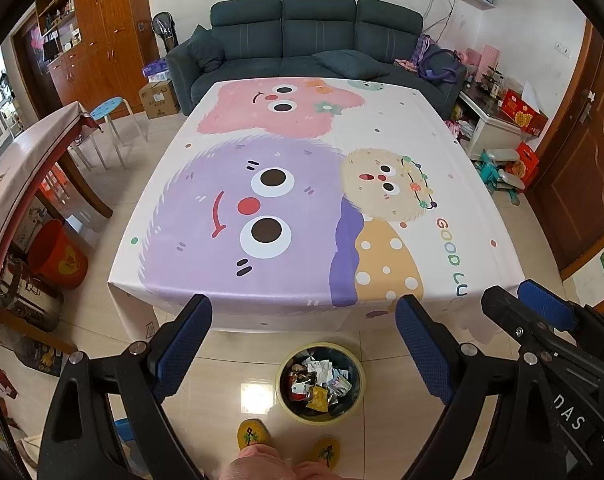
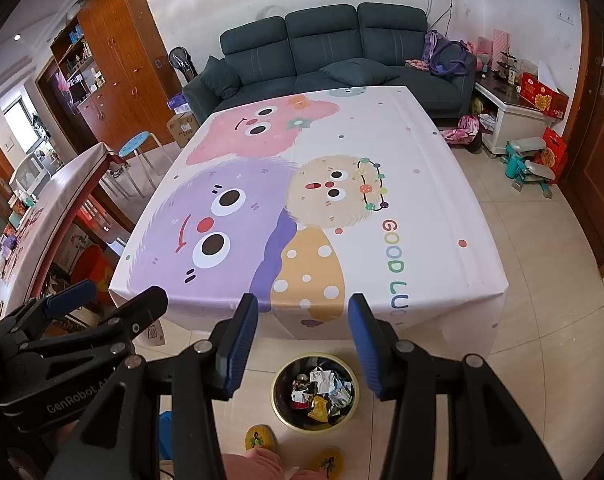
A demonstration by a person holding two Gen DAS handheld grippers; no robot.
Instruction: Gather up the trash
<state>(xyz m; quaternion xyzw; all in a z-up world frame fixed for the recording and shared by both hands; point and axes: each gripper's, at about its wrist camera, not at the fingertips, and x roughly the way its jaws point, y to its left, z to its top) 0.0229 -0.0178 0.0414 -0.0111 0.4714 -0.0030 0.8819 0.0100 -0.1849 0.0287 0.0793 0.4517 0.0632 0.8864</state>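
I hold my left hand-held gripper (image 1: 304, 322) over the near edge of the desk (image 1: 382, 128), its blue-padded fingers (image 1: 189, 344) spread wide with nothing between them. My right hand-held gripper (image 2: 302, 330) hangs just beside it, also released, and its jaws frame only bare floor and cloth. In the left view the right one shows at the far right (image 1: 542, 320); in the right view the left one shows at the lower left (image 2: 101, 308).

The desk wears a cartoon tablecloth (image 1: 285, 200) with a purple, a pink and a beige furry face and the words "GOOD LU". I see no trash lying on it.

The trash is all in the round wastebasket (image 1: 287, 408) on the tiled floor, just in front of the desk and below my grippers: crumpled wrappers (image 1: 320, 382), white, red and yellow, heaped inside. My yellow slippers (image 1: 251, 434) stand right behind the basket.

Beyond the desk sits a dark green sofa (image 1: 318, 36).
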